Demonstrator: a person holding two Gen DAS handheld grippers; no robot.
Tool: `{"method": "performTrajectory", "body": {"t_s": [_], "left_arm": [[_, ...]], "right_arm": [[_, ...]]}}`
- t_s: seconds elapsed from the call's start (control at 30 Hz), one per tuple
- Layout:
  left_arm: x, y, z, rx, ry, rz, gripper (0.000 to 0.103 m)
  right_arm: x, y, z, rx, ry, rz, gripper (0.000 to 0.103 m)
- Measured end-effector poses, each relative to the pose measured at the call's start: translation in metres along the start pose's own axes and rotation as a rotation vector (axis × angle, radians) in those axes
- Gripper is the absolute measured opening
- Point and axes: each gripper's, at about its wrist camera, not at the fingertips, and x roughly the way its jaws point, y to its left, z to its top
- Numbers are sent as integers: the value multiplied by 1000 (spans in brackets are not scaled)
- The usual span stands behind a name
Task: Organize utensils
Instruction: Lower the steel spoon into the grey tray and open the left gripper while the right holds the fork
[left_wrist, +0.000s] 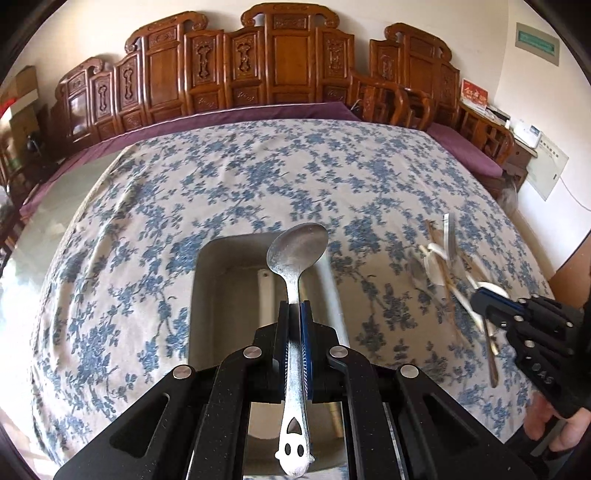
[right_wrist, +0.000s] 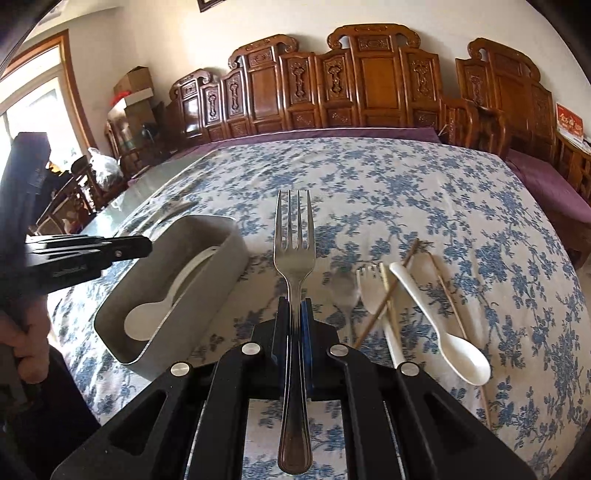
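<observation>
Over the tablecloth (left_wrist: 184, 192): both tools loaded.
Left gripper (left_wrist: 295, 314) clamps a metal spoon (left_wrist: 297, 247) above the tray (left_wrist: 214, 258); right gripper (right_wrist: 295, 310) clamps a fork (right_wrist: 294, 236).

A blue floral cloth (right_wrist: 406, 192) is spread over the table. Behind it, carved wooden panels (left_wrist: 288, 62) are ranged against a cream wall (right_wrist: 155, 33). Left of the panels, cardboard boxes (right_wrist: 135, 86) are stacked, and daylight is admitted through a wood-framed window (right_wrist: 33, 96).
</observation>
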Motion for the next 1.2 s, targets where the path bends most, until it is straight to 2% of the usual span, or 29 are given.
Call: {"method": "performTrajectory", "body": {"t_s": [0.3, 0.63, 0.97, 1.2], "left_arm": [[32, 28, -13, -27, 50, 37, 5], [54, 34, -17, -24, 86, 47, 5], [62, 39, -20, -14, 108, 39, 5], [53, 40, -17, -1, 72, 37, 5]], "right_arm": [[9, 3, -1, -8, 17, 14, 8], [20, -1, -3, -11, 45, 12, 8], [25, 9, -5, -35, 60, 22, 8], [31, 13, -7, -47, 78, 22, 8]]}}
